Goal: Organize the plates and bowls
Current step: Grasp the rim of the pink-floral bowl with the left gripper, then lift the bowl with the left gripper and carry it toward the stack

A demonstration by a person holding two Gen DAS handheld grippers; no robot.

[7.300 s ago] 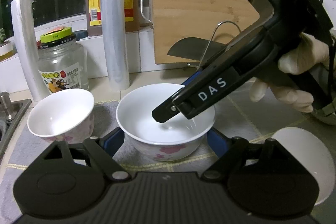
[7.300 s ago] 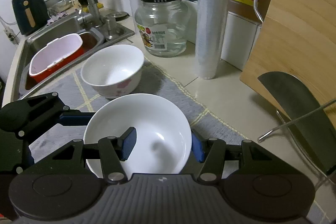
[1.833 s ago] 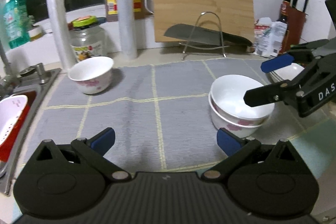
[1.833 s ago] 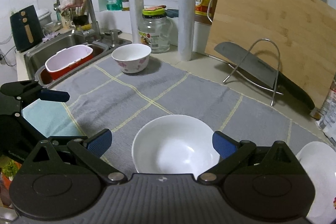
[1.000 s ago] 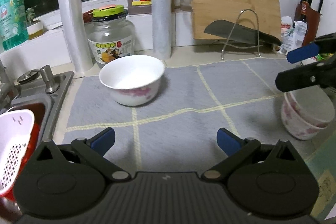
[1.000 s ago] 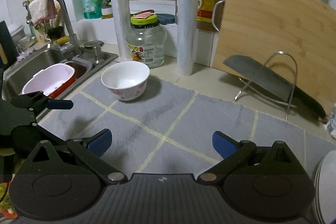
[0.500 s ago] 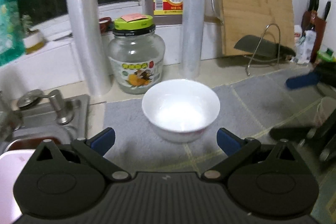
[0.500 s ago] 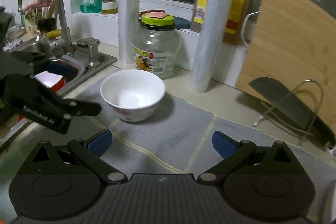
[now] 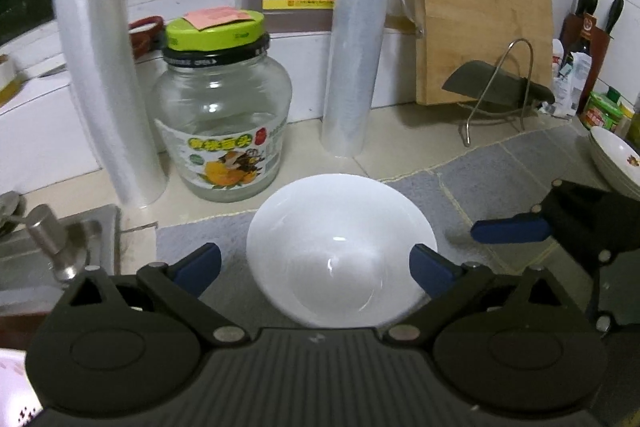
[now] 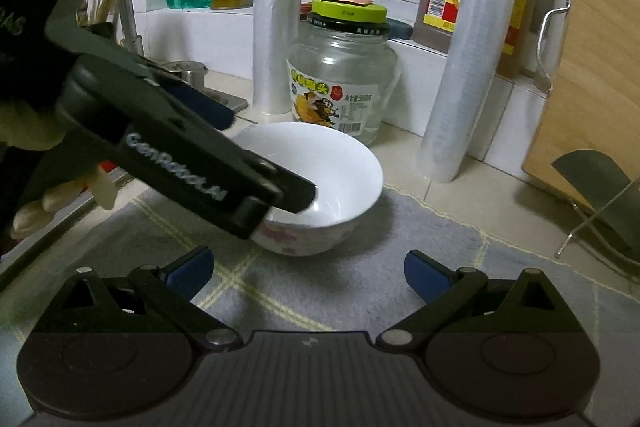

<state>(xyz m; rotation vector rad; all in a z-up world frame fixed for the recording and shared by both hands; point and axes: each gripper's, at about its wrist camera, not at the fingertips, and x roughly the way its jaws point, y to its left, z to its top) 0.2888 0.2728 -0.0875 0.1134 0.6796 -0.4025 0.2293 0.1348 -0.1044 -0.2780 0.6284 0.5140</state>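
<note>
**Closing on the last loose bowl**

Reaching across a grey mat, the left gripper frames a white bowl with pink flowers on a kitchen counter. Its jaws have just been narrowing, yet they stand apart: in the left wrist view the right blue pad sits at or just beside the bowl's rim, while the left pad is clear of it. In the right wrist view one finger appears to reach over the near rim into the bowl, so the grip may be meant for the wall; contact cannot be confirmed. The right gripper hangs near the bowl with its jaws wide and nothing between them.

The bowl stands at the mat's far left corner, near a glass jar with a green lid and between two rolls of plastic film. A stack of plates waits at the far right.

The step in hand looks to be picking up this bowl. Next, the left jaws need to close firmly, then lift it straight up, clear of the jar.
</note>
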